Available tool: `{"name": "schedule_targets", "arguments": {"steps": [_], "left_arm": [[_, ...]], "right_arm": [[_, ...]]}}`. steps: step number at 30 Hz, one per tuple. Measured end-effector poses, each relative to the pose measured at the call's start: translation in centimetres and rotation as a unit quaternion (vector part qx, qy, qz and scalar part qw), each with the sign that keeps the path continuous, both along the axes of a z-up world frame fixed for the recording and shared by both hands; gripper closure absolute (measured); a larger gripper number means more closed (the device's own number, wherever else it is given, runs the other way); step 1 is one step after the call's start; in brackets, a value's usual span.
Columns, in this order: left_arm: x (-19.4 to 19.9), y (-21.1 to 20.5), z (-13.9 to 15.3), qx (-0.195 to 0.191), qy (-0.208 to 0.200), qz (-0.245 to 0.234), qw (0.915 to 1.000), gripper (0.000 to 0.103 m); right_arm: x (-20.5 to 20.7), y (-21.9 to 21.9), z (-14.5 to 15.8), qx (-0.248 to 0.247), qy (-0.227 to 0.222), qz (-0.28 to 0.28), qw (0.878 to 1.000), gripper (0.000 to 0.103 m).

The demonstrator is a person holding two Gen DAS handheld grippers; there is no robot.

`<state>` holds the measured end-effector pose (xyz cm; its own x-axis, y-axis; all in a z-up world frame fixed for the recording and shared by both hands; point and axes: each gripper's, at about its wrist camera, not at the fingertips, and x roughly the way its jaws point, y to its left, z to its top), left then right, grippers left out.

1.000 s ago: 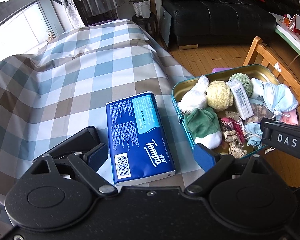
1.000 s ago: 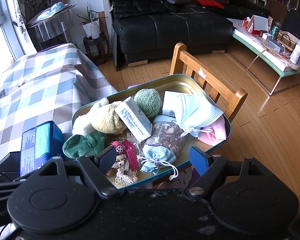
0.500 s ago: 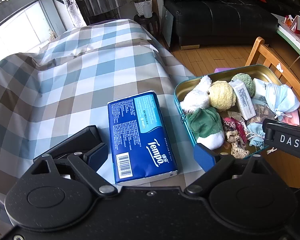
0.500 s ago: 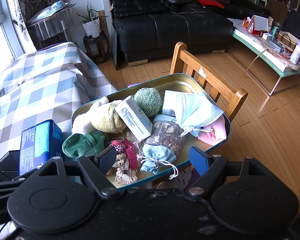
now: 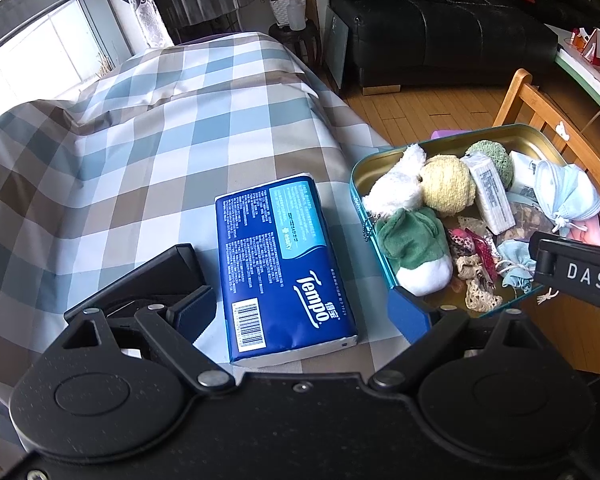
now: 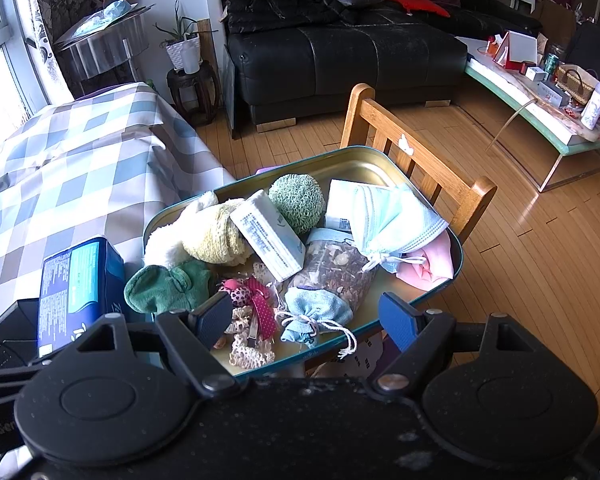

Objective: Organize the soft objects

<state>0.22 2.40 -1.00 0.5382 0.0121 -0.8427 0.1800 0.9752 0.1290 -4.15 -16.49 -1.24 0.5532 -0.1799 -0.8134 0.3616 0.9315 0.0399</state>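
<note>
A blue Tempo tissue pack (image 5: 284, 268) lies flat on the checked tablecloth (image 5: 140, 160). My left gripper (image 5: 300, 314) hangs open over its near end, a pad on either side and neither touching it. To the right a teal tin tray (image 5: 356, 200) holds a white plush (image 5: 396, 188), a yellow knit ball (image 5: 446, 188), a green-and-white plush (image 5: 414, 248) and several more soft things. My right gripper (image 6: 304, 320) stands open above the tray's (image 6: 456, 256) near end, over a blue drawstring pouch (image 6: 320, 312). Face masks (image 6: 392, 220) and a pink cloth (image 6: 428, 268) lie at the tray's right.
The tray sits on a wooden chair (image 6: 416, 160) beside the covered table. A black sofa (image 6: 340, 52) and a plant on a stool (image 6: 184, 52) stand behind. At the right is a low table (image 6: 540, 112) with boxes. Wood floor (image 6: 540, 260) lies right of the chair.
</note>
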Motion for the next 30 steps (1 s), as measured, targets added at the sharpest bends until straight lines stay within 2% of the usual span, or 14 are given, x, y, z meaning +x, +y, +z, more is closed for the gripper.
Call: {"name": "schedule_targets", "arguments": {"steps": [30], "left_arm": [[0.01,0.28,-0.45,0.001,0.004,0.004,1.0000,0.013]], "right_arm": [[-0.04,0.15,-0.24,-0.003,0.002,0.003,1.000,0.022]]}}
